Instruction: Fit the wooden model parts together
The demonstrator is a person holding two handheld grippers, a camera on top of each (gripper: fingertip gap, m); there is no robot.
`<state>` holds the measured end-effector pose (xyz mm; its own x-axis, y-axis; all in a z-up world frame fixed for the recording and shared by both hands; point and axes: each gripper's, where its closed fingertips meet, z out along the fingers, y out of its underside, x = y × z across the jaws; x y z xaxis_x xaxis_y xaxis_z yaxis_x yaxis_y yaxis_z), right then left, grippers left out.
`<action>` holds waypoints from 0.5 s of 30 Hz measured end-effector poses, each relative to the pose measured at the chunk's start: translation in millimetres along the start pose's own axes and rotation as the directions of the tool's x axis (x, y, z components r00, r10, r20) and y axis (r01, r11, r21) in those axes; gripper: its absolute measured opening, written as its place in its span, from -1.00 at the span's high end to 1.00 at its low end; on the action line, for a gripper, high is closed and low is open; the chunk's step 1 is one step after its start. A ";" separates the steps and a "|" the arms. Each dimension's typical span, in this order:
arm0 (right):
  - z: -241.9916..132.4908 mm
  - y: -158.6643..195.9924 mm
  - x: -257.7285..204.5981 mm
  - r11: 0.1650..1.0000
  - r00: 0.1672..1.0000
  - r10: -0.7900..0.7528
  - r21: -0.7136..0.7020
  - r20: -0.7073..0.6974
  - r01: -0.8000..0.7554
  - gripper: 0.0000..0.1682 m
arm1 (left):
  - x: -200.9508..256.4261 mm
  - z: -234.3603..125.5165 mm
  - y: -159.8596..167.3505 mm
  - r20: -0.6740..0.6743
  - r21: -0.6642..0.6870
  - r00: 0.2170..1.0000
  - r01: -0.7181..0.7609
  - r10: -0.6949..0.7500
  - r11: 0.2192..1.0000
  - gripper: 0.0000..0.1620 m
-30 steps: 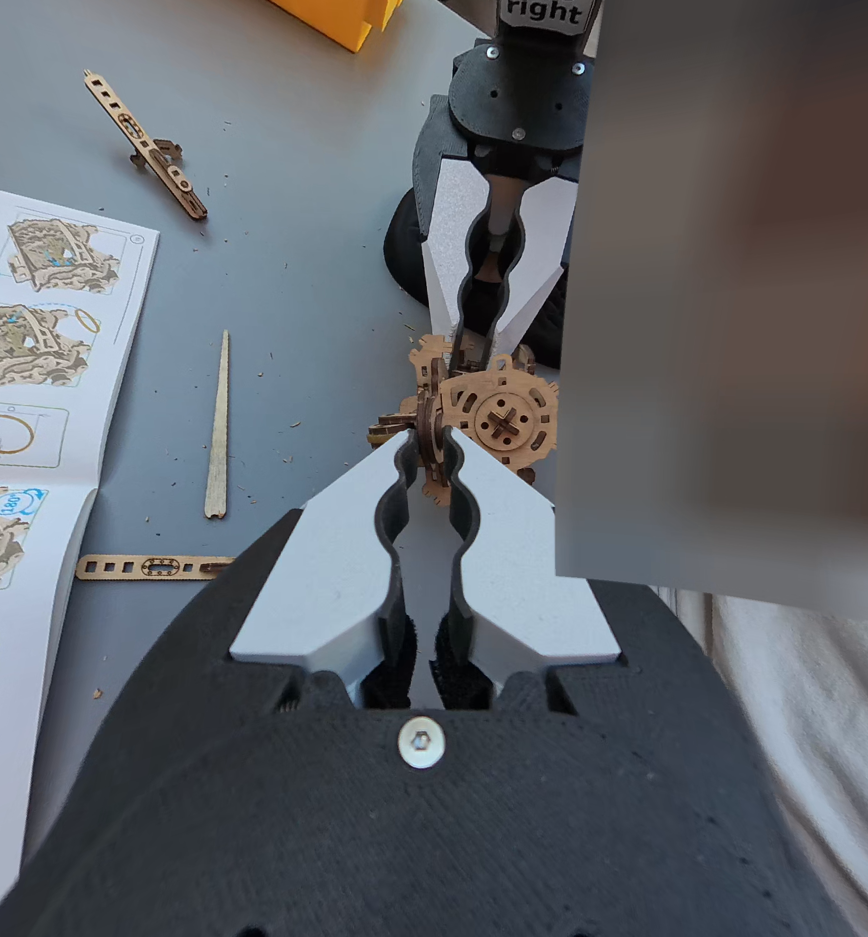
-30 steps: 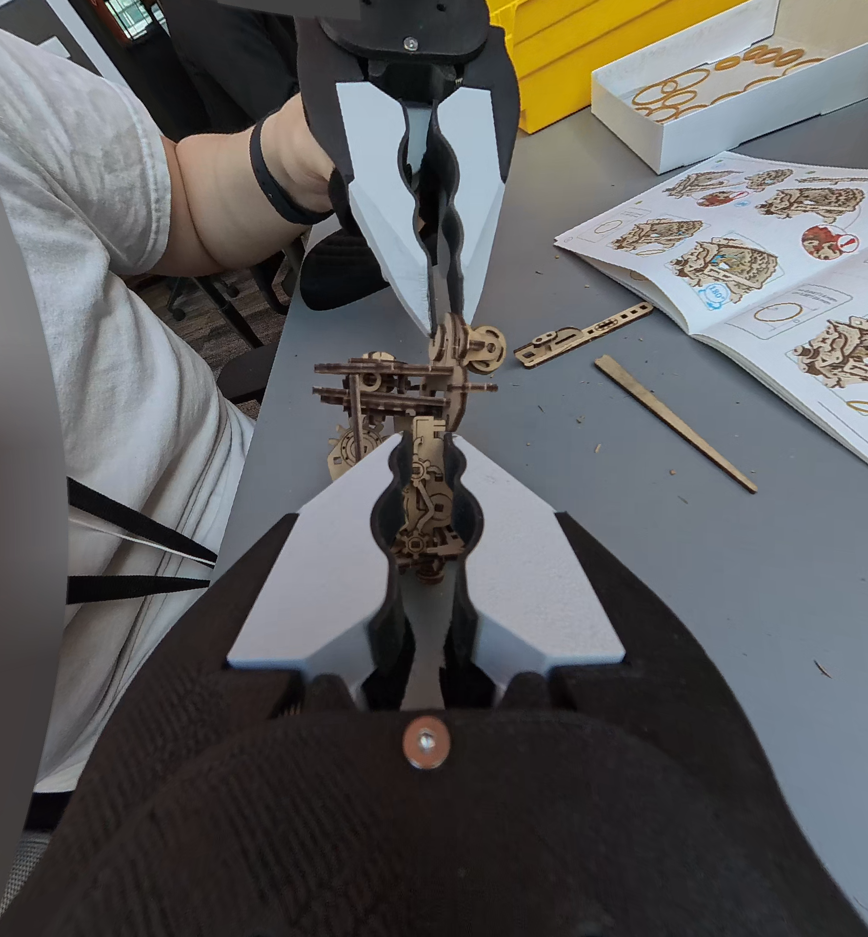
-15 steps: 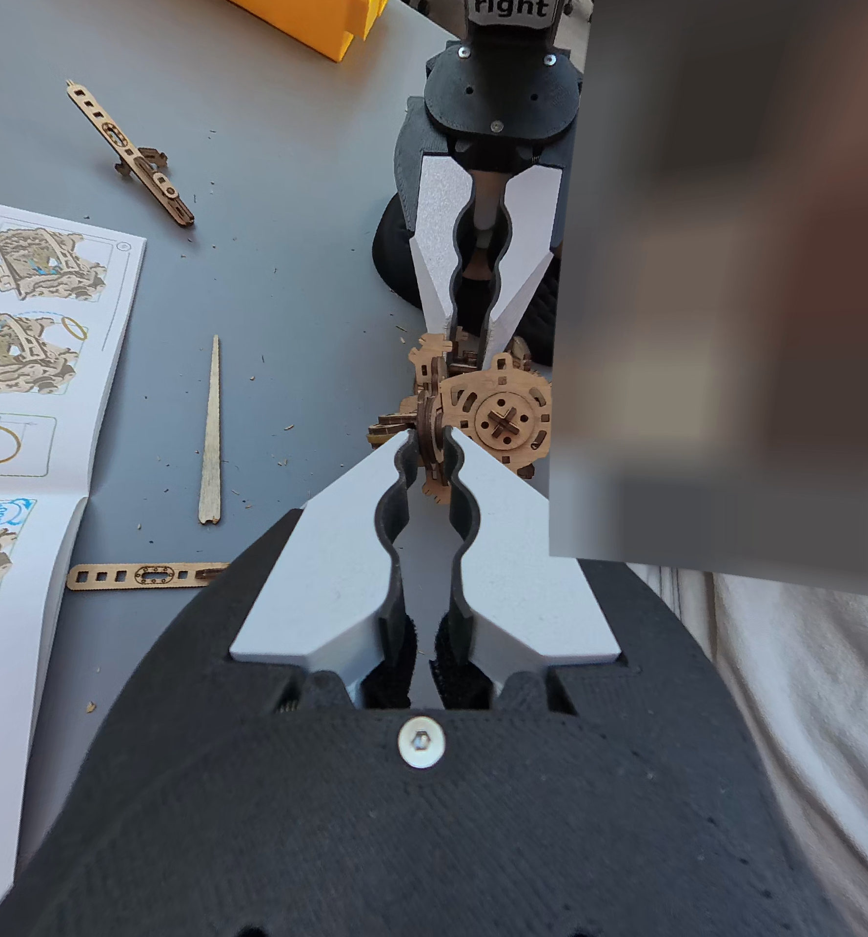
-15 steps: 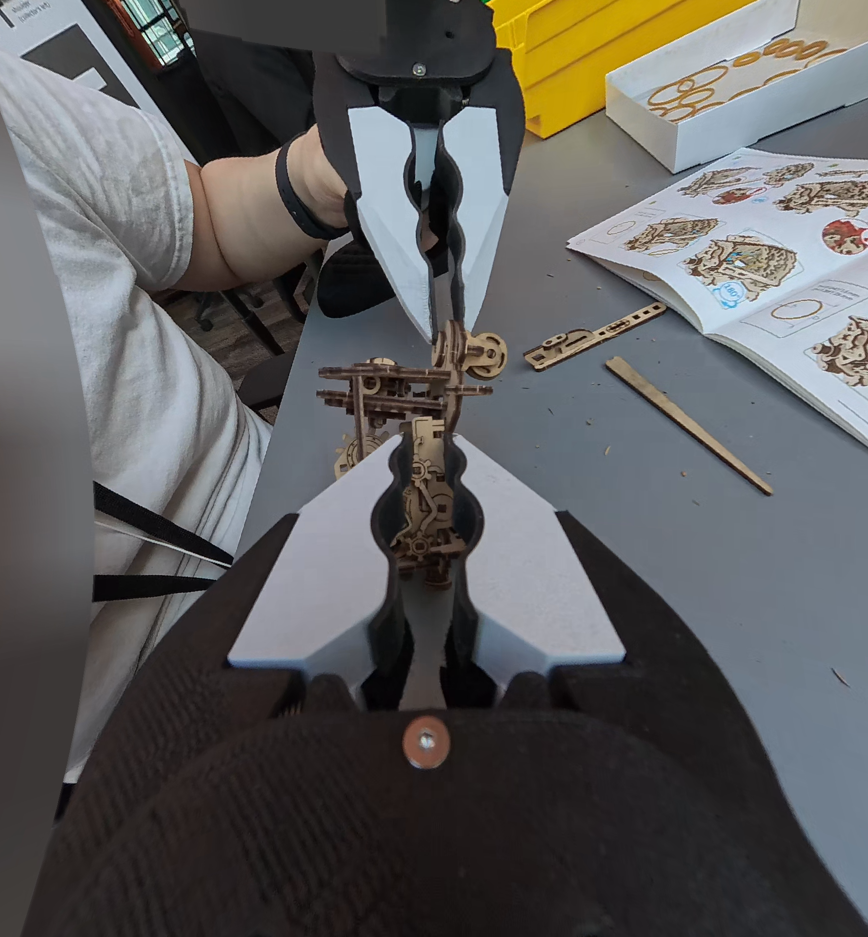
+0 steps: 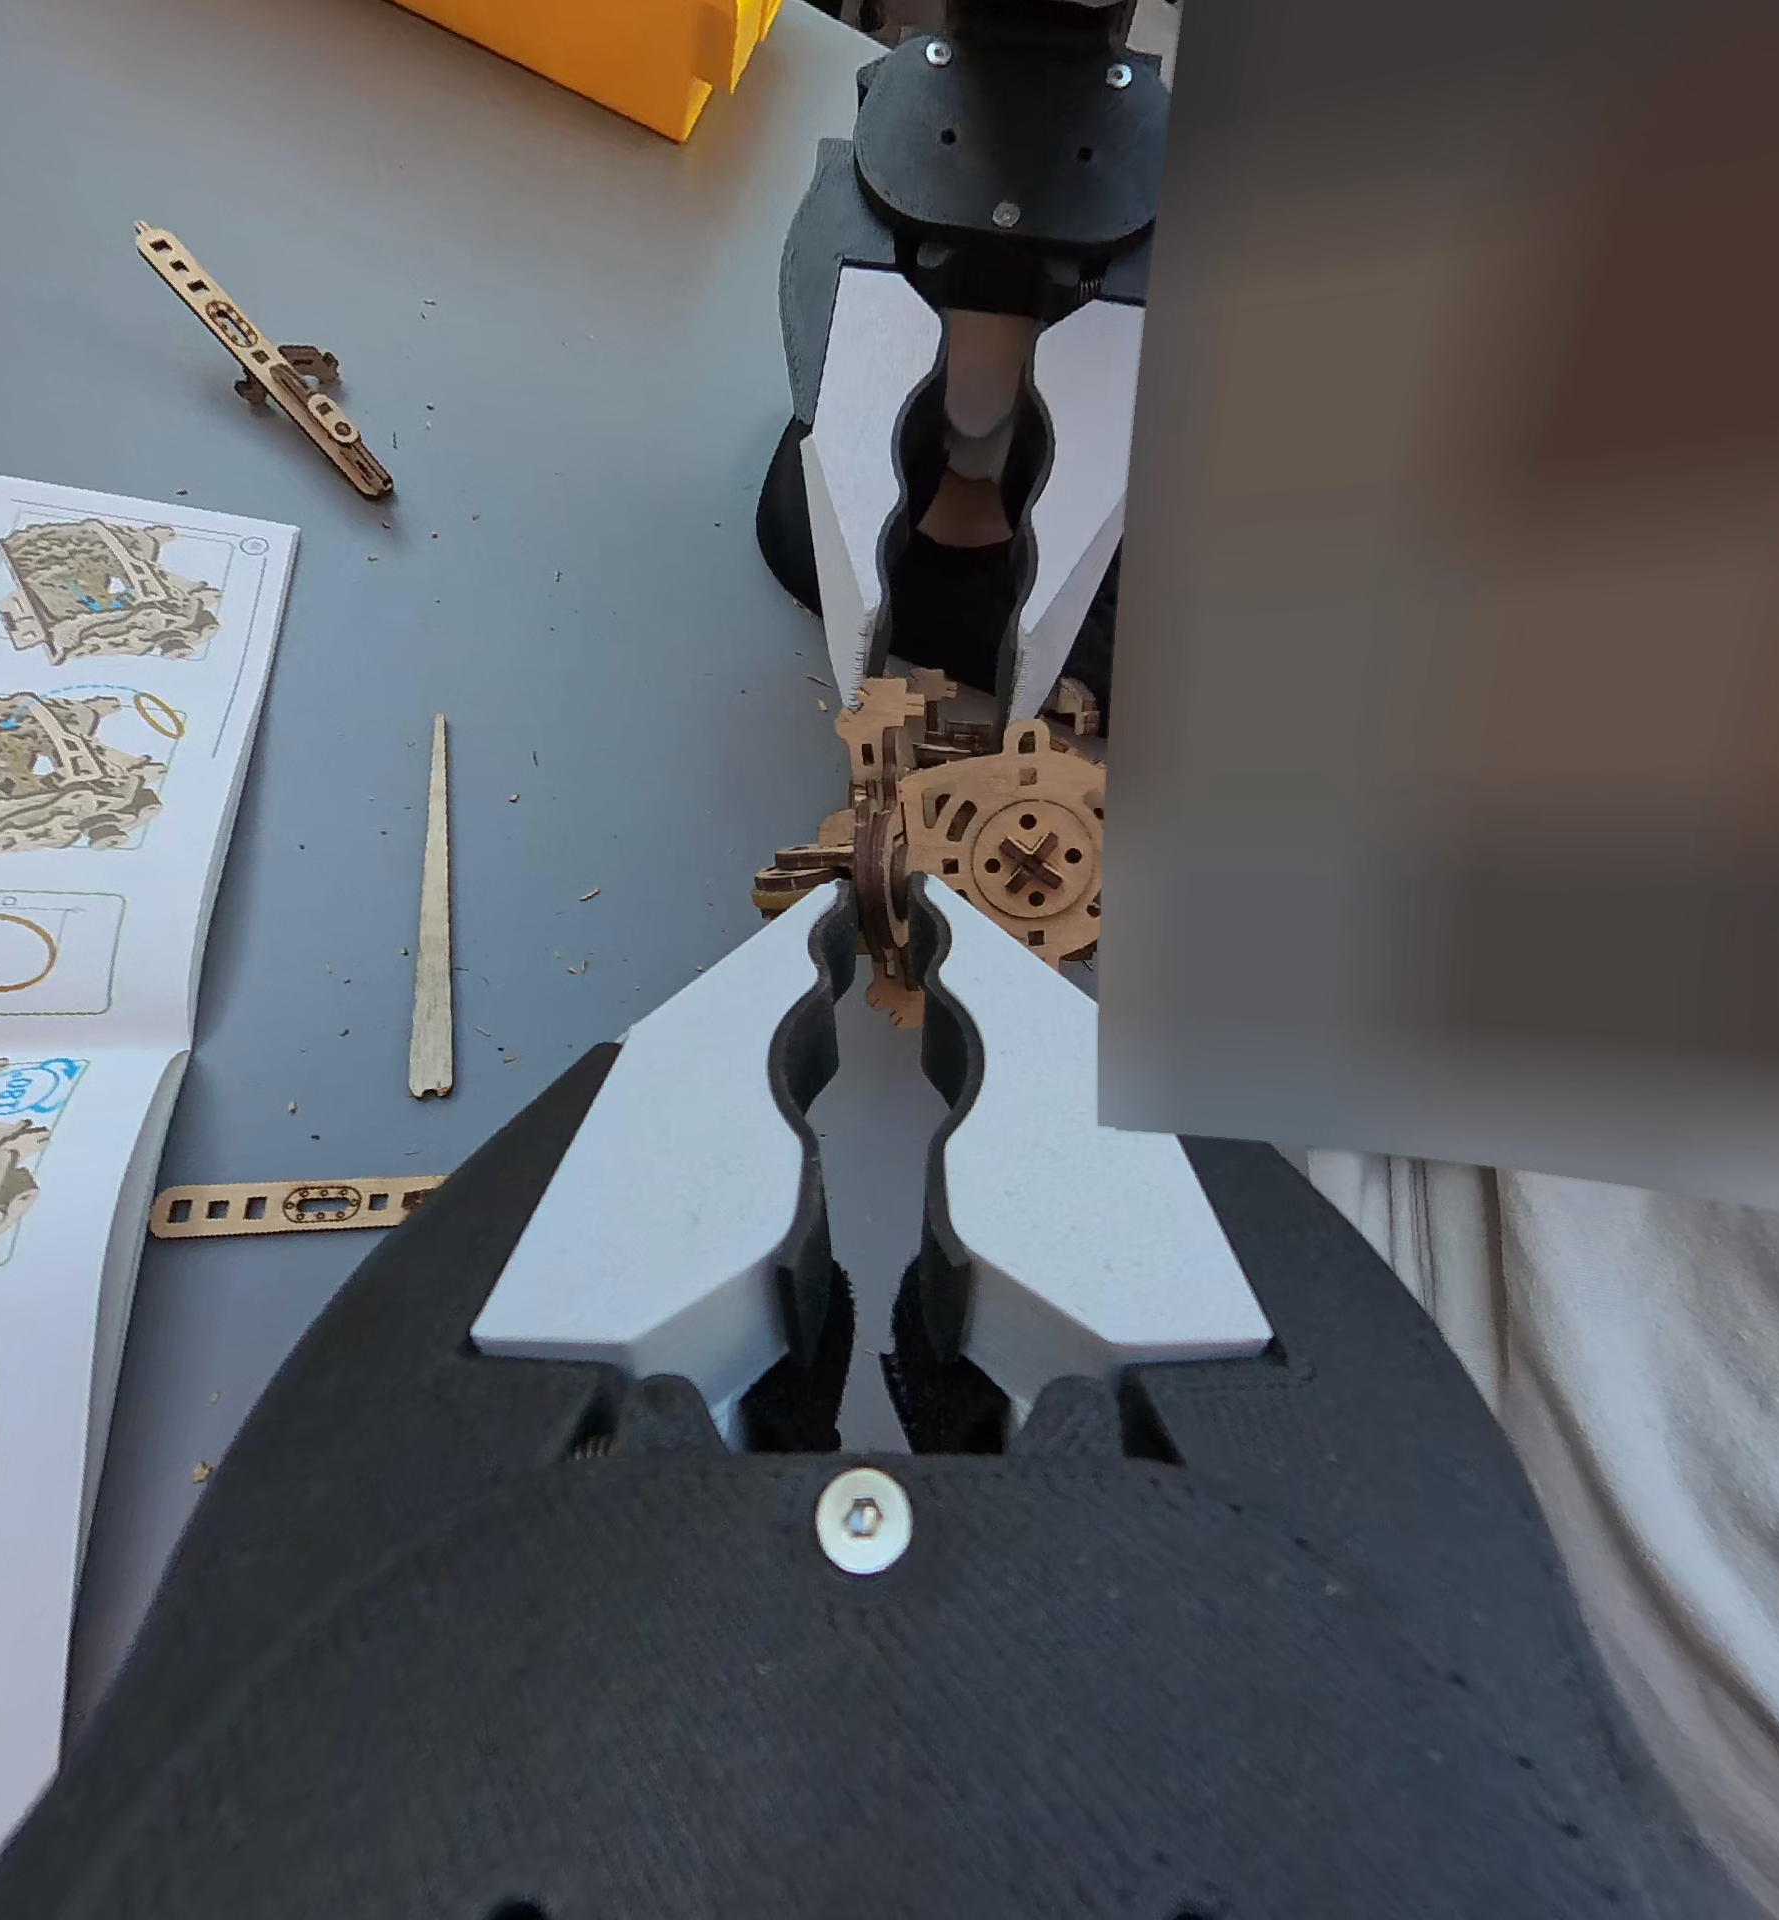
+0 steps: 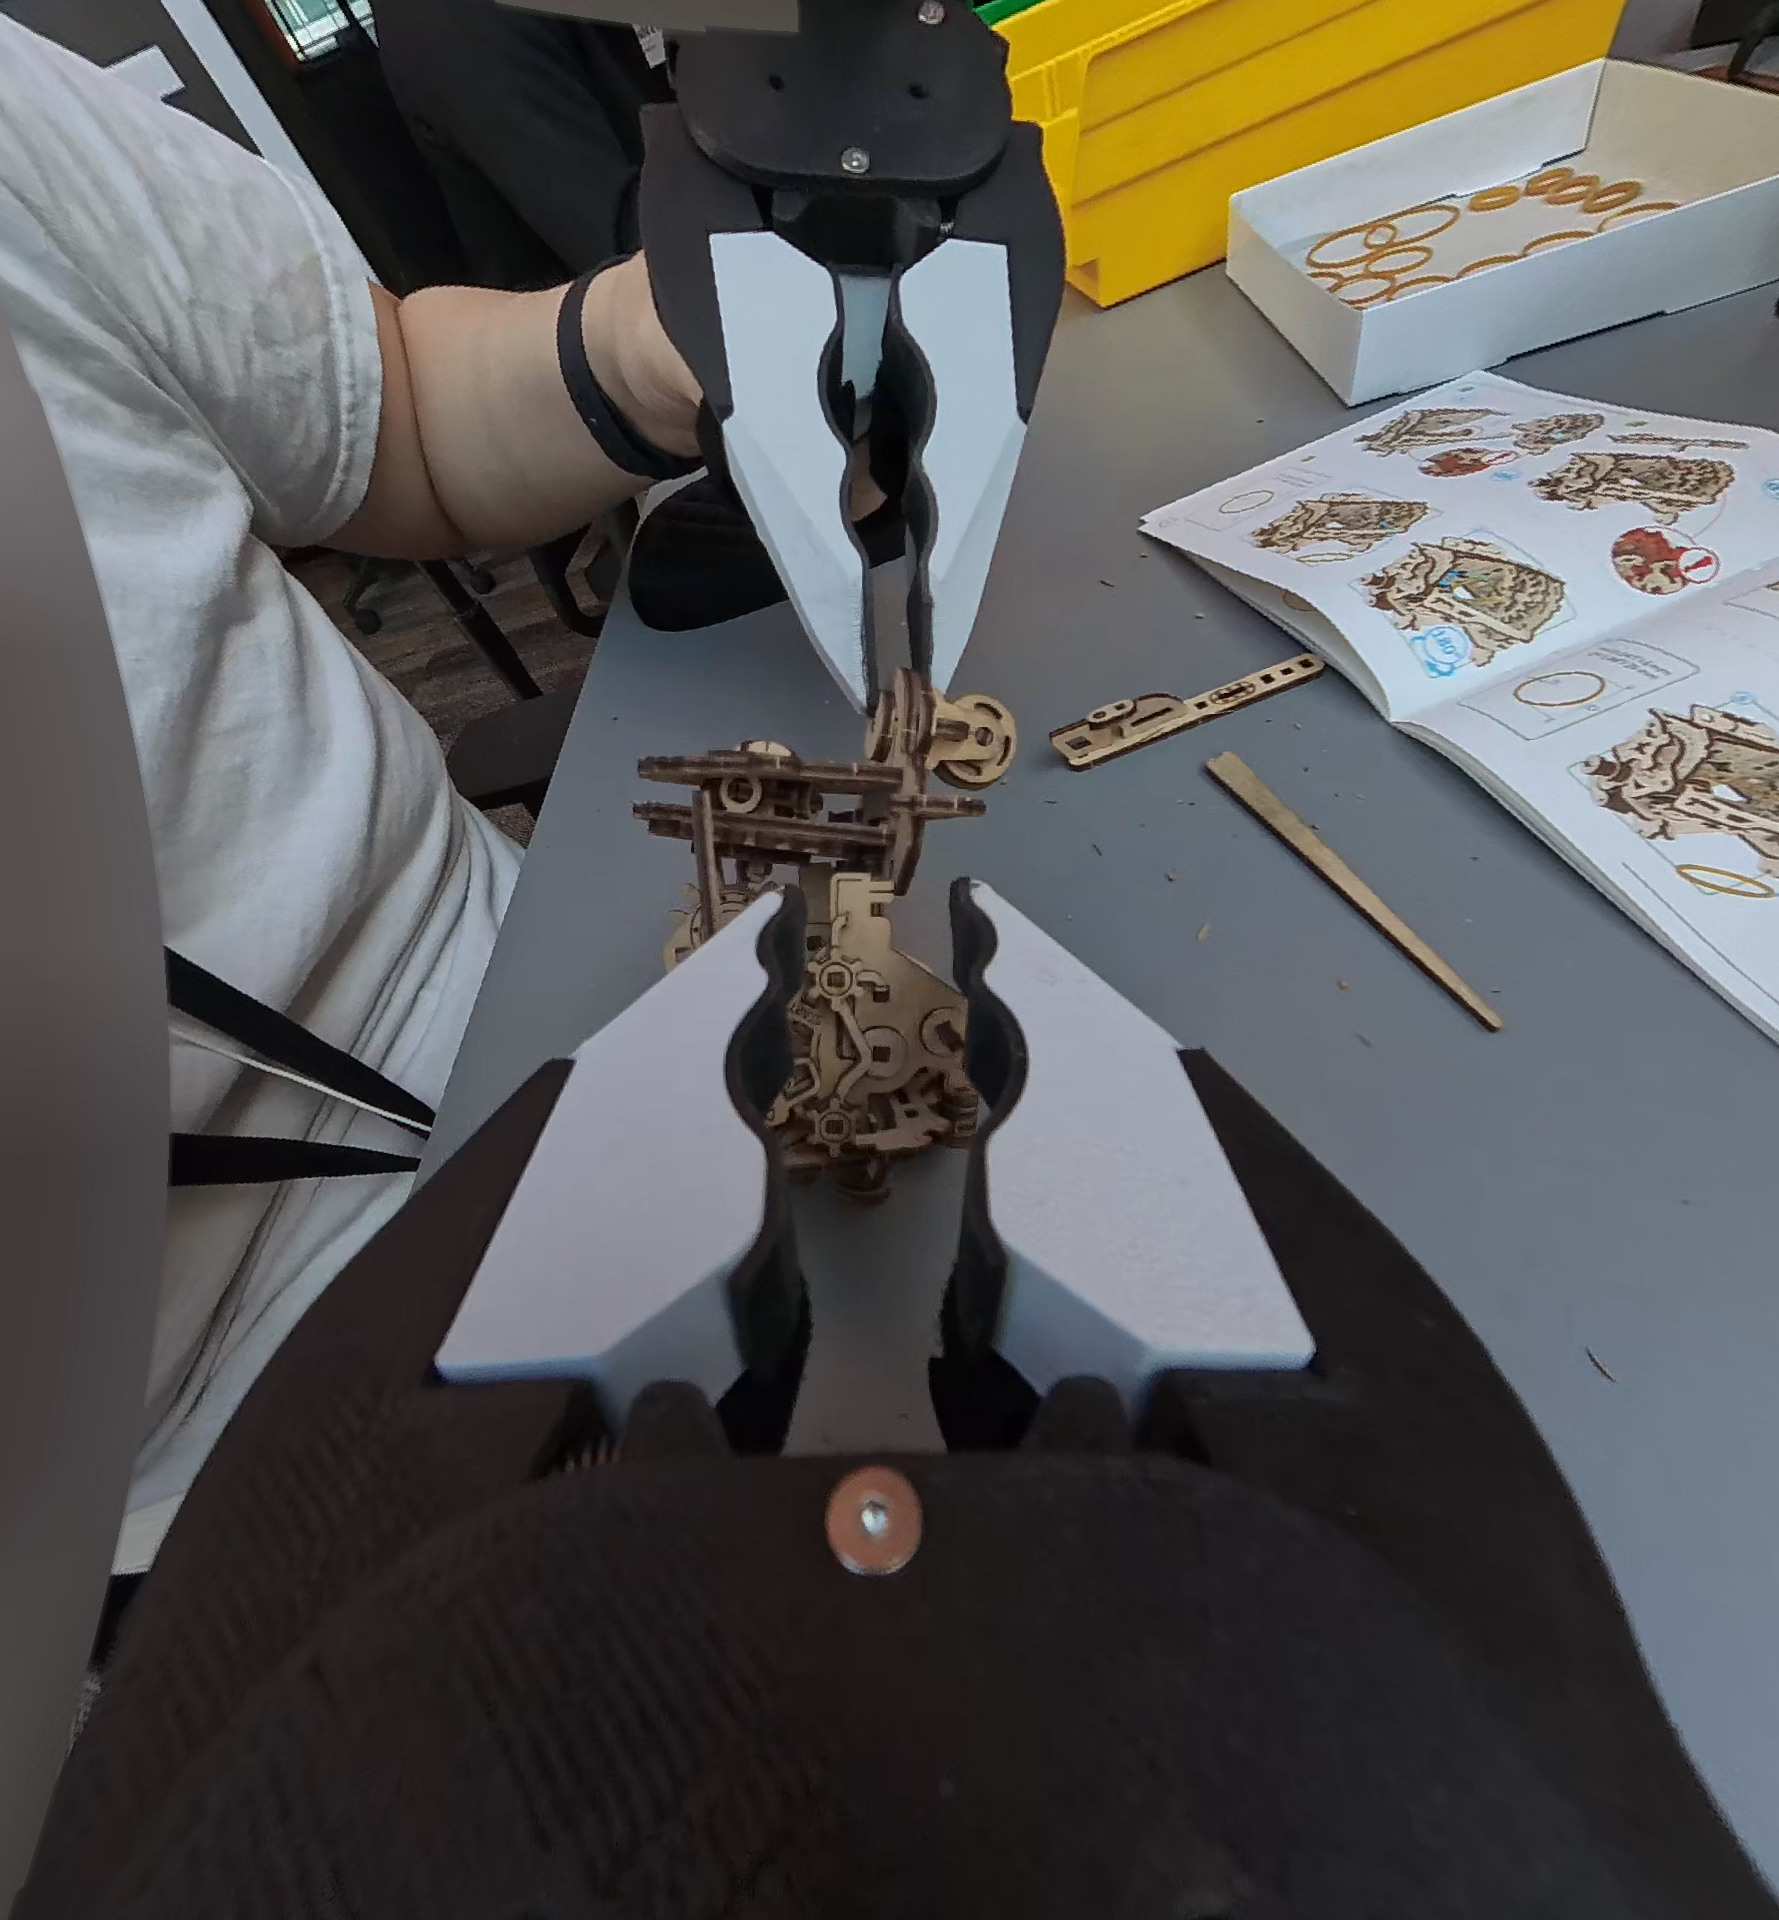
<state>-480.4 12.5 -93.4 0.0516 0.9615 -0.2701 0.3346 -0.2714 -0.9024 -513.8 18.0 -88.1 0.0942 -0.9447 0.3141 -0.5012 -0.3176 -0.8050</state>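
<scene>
A part-built wooden gear model (image 6: 864,1039) is held above the grey table (image 6: 1280,1247) near its edge. My left gripper (image 5: 885,896) is shut on a dark round wheel part at the model's end; in the right wrist view it (image 6: 895,698) pinches that wheel from the far side. My right gripper (image 6: 874,899) is open, its fingers standing either side of the model's body with gaps showing. It faces me in the left wrist view (image 5: 942,686), just behind the model (image 5: 1010,831).
A slotted wooden strip (image 5: 298,1207), a tapered stick (image 5: 433,914) and a strip with a small piece on it (image 5: 261,364) lie on the table. An open instruction booklet (image 6: 1591,623), a white box of rings (image 6: 1487,281) and yellow bins (image 6: 1228,104) are beyond. A person's arm (image 6: 490,416) is at the table edge. My hands' fingertips stand some 5 cm from each other. From either gripper's tips it is about 11 cm to the tapered stick (image 5: 433,914). It turns up in the right wrist view (image 6: 1316,853) as well.
My right gripper has opened and let go of the model's body. My left gripper stays shut on the wheel part and now carries the model alone.
</scene>
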 end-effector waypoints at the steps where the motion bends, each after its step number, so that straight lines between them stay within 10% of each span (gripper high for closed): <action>1: -0.4 -0.3 -0.1 1.000 1.000 -0.008 0.000 -0.003 0.008 0.68 | 0.2 0.0 0.1 0.002 -0.002 1.000 -0.003 0.003 1.000 0.91; 15: -2.8 3.8 5.5 0.999 0.999 0.045 -0.019 -0.017 -0.045 0.82 | -2.8 -0.5 0.1 0.077 -0.008 0.996 -0.038 0.039 0.999 0.91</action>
<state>-476.2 16.9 -97.4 0.0830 0.9488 -0.3047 0.3495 -0.3140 -0.8827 -514.6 20.7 -88.8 0.1410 -0.9598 0.2426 -0.5116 -0.2805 -0.8121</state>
